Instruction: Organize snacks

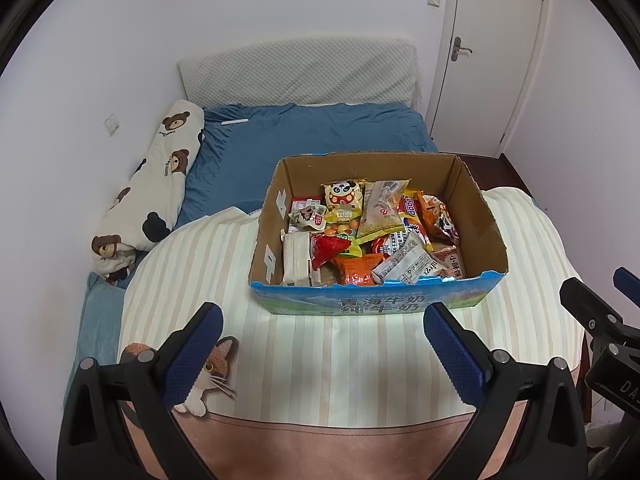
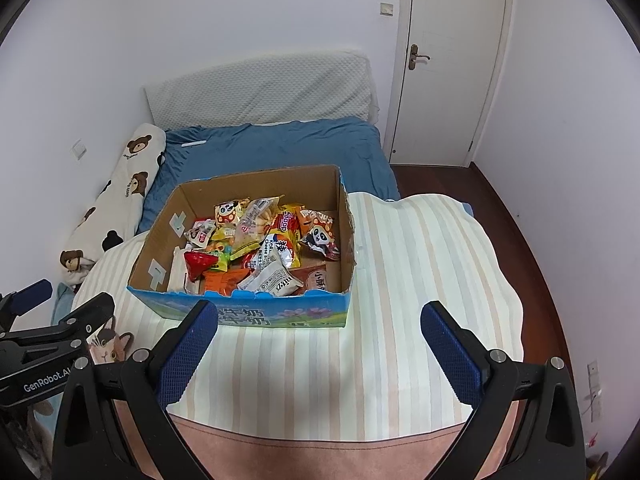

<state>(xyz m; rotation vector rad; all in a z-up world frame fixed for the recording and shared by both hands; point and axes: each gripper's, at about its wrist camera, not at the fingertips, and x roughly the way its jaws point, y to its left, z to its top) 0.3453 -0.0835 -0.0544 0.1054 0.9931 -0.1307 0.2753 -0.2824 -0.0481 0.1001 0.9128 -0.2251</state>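
Note:
An open cardboard box point(image 1: 486, 236) point(image 2: 156, 248) with a blue printed front stands on a striped blanket point(image 1: 340, 348) point(image 2: 420, 264) on the bed. Several snack packets point(image 1: 360, 232) point(image 2: 256, 244) fill it in a loose heap, among them a panda packet point(image 1: 344, 196) and a red wrapper point(image 2: 198, 262). My left gripper point(image 1: 323, 320) hovers open in front of the box, nothing between its blue pads. My right gripper point(image 2: 319, 320) is open too, just short of the box's front wall. Each gripper shows at the edge of the other's view.
A blue sheet point(image 1: 312, 132) covers the far bed, with a bear-print bolster point(image 1: 160, 184) along the left wall and a white quilted pad point(image 1: 296, 72) at the head. A shut white door point(image 2: 452, 60) stands back right. Dark wood floor point(image 2: 540, 240) runs along the right side.

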